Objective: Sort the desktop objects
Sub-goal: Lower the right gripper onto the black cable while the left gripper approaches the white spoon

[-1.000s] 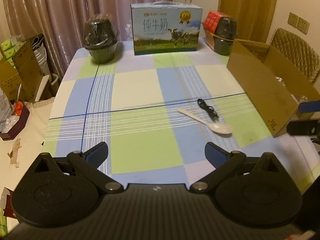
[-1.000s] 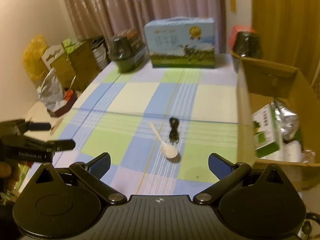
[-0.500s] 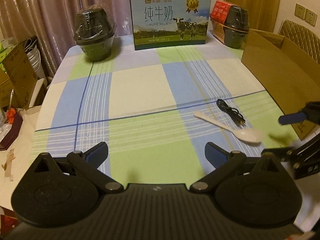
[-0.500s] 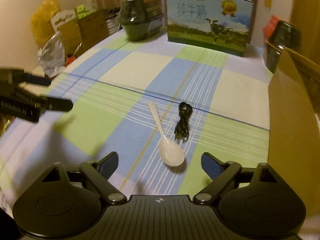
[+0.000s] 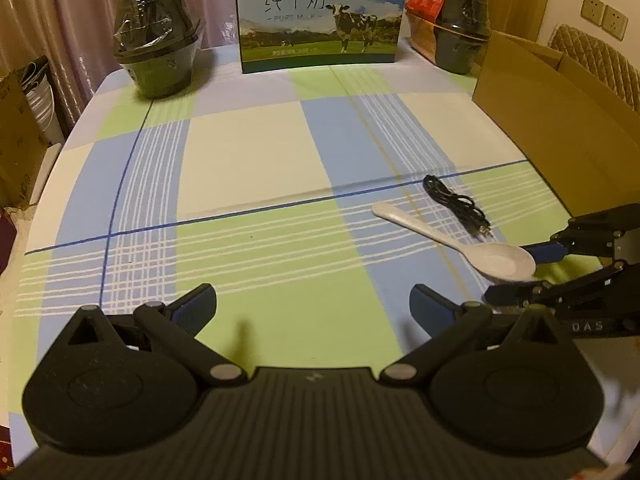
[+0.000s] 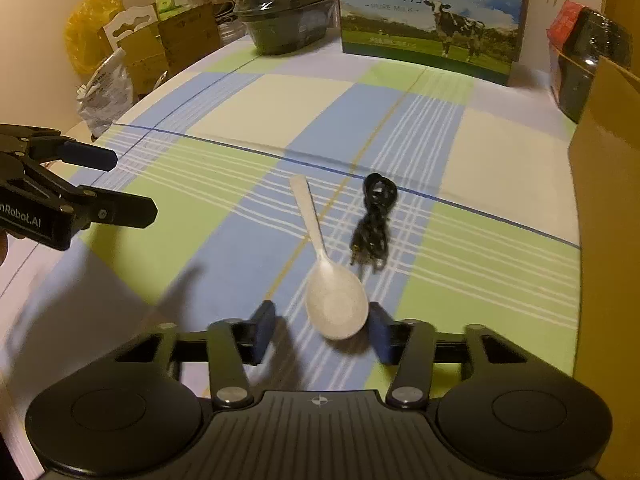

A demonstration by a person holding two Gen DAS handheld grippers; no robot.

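A white spoon (image 6: 334, 292) lies on the checked tablecloth, bowl end nearest me; it also shows in the left wrist view (image 5: 472, 246). A coiled black cable (image 6: 374, 220) lies just right of its handle, also seen in the left wrist view (image 5: 456, 204). My right gripper (image 6: 322, 330) is open and low over the table, its fingertips on either side of the spoon's bowl, not touching it. My left gripper (image 5: 312, 306) is open and empty above the table's front left.
An open cardboard box (image 5: 560, 120) stands along the right side. A milk carton (image 5: 320, 16) and two wrapped black bowls (image 5: 156, 56) (image 5: 460, 36) stand at the far edge. Bags and boxes (image 6: 132, 52) are piled beyond the left edge.
My right gripper has dropped and moved forward until its fingers flank the spoon's bowl, and the fingers have narrowed. My left gripper has moved slightly forward.
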